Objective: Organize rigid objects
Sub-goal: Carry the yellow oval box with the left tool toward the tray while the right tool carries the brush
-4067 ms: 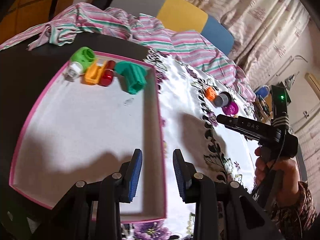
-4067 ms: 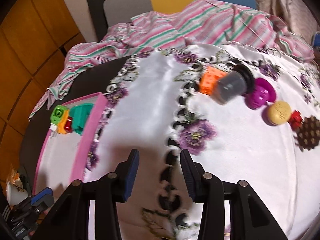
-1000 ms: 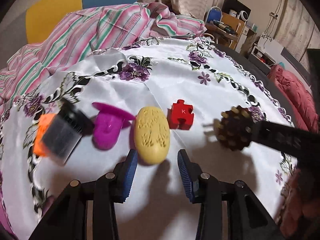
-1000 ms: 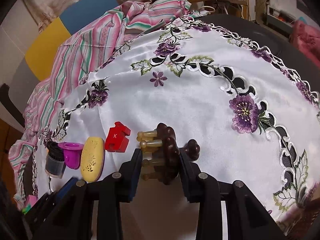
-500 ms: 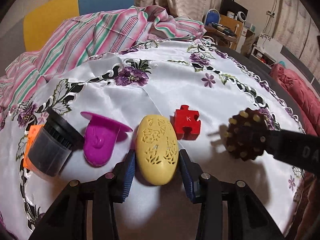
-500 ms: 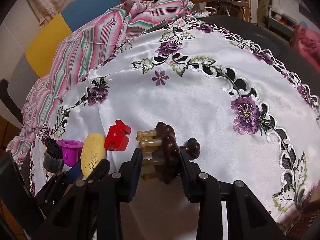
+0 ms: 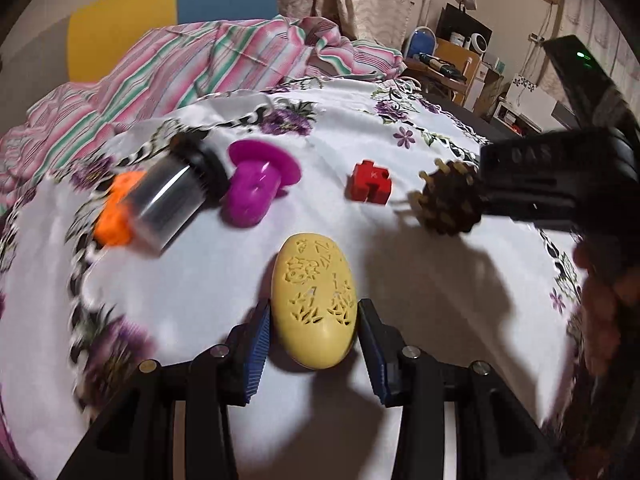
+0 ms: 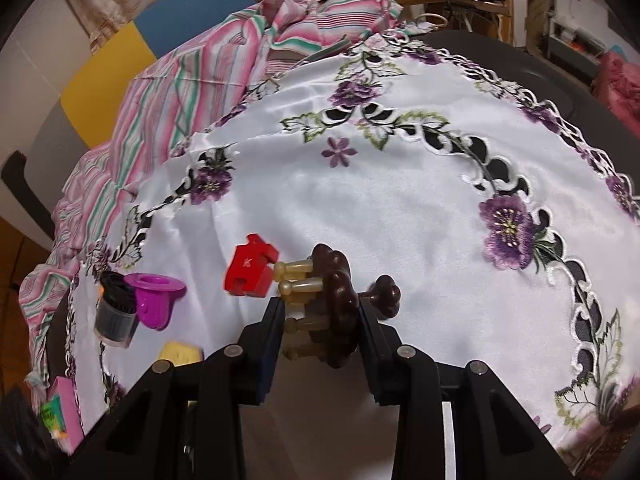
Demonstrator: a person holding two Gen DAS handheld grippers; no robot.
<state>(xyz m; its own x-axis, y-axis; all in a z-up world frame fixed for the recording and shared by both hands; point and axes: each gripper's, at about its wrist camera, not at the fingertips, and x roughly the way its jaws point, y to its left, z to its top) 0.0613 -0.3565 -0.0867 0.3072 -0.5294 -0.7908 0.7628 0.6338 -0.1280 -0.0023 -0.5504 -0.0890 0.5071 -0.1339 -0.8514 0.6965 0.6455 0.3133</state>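
The left gripper (image 7: 314,344) is clamping its blue pads on the lower flanks of a yellow oval case (image 7: 314,300), gripping across the narrow width so that the long, smooth body cannot roll out sideways; the case is pointing away from the camera, and whether it is resting on the cloth or just clear of it cannot be told. The right gripper (image 8: 322,328) is closing its fingers (image 8: 272,332) on a brown massager (image 8: 336,304), pinching the dark disc by its edges so that the pale prongs are sticking out to one side and the knob to the other. Just beside those prongs, a red puzzle piece (image 8: 250,270) is lying flat on the white embroidered tablecloth (image 8: 400,200). Farther out, a purple cup (image 7: 256,188) and a dark jar (image 7: 172,200) are lying on their sides in a loose row, with an orange piece (image 7: 116,216) behind the jar, all waiting to be sorted. At the left edge of the right wrist view, a pink tray (image 8: 66,412) is showing one corner, probably the destination for both held objects.
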